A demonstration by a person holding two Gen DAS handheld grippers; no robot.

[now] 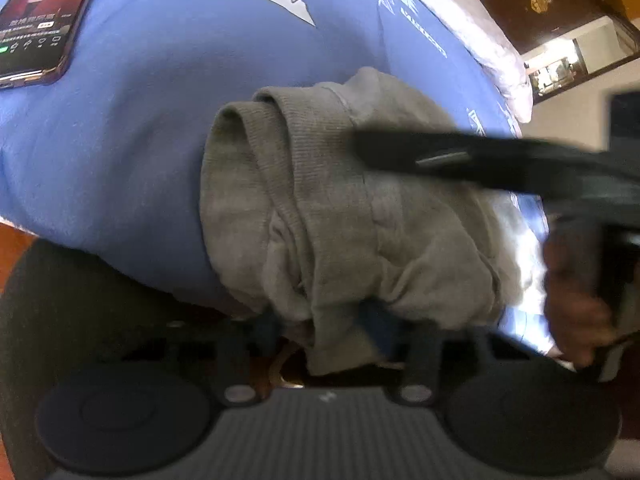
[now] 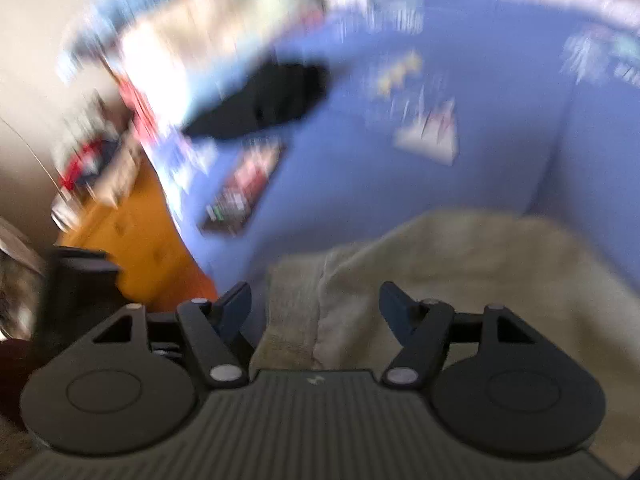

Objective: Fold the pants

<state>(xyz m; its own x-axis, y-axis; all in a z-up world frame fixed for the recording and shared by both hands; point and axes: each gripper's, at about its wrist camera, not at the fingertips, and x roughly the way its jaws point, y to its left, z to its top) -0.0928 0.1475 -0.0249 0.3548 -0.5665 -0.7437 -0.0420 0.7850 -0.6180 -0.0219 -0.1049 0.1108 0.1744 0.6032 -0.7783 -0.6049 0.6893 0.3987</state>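
Note:
The grey pants (image 1: 340, 208) lie bunched on a blue bed sheet (image 1: 160, 140), with their ribbed cuffs turned toward the far side. At the near edge of the bundle my left gripper (image 1: 326, 330) is shut on a fold of the fabric, which covers most of its blue pads. One black finger (image 1: 400, 152) of the right gripper reaches over the pants from the right, held by a hand (image 1: 572, 304). The right wrist view is blurred. In it my right gripper (image 2: 316, 308) stands wide open just above the pants (image 2: 460, 264), gripping nothing.
A phone (image 1: 40, 20) with a lit screen lies on the sheet at the far left, also visible as the phone (image 2: 240, 196). A black item (image 2: 264, 100) lies farther back. A pale quilt (image 1: 480, 32) edges the bed, with a dark cabinet (image 1: 540, 0) beyond it.

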